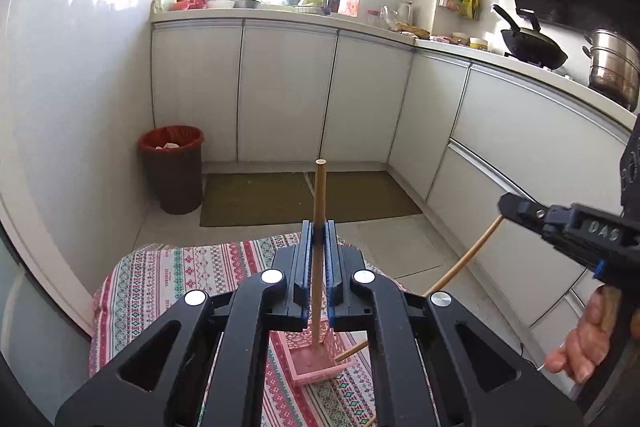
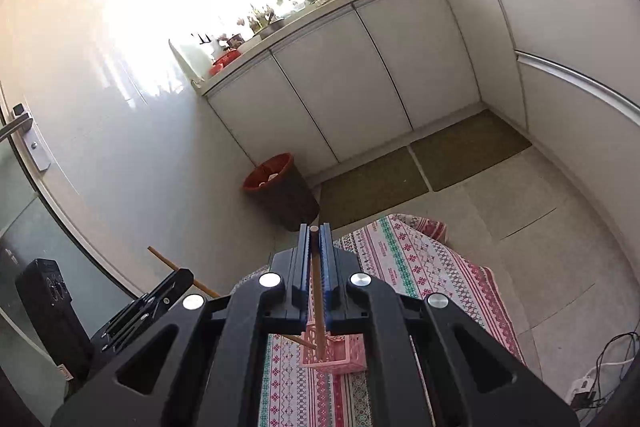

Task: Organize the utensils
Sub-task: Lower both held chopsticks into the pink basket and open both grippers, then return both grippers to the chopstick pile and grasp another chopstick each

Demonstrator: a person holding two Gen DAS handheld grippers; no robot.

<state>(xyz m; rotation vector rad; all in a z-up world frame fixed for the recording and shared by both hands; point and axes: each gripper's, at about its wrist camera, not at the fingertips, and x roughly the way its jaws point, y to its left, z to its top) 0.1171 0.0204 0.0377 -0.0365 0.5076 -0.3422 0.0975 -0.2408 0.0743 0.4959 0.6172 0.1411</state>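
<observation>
**Both claws pinch a chopstick over the pink basket**

The left claw is pressed together on a wooden chopstick that stands nearly upright between its blue-edged fingers. The stick's top pokes out above the fingertips, and its lower end reaches down into a small pink basket. The right claw likewise pinches a second chopstick, held close to its top, whose lower end also drops into the basket. Seen from the left wrist, the right claw enters from the right edge with its stick slanting down toward the basket, and the person's hand grips its handle.

The basket sits on a cloth patterned in red, green and white stripes. Beyond the cloth lie a tiled floor, two olive mats, a dark bin with a red liner, and white cabinets under a cluttered counter. A wok and a steel pot stand at the right.
</observation>
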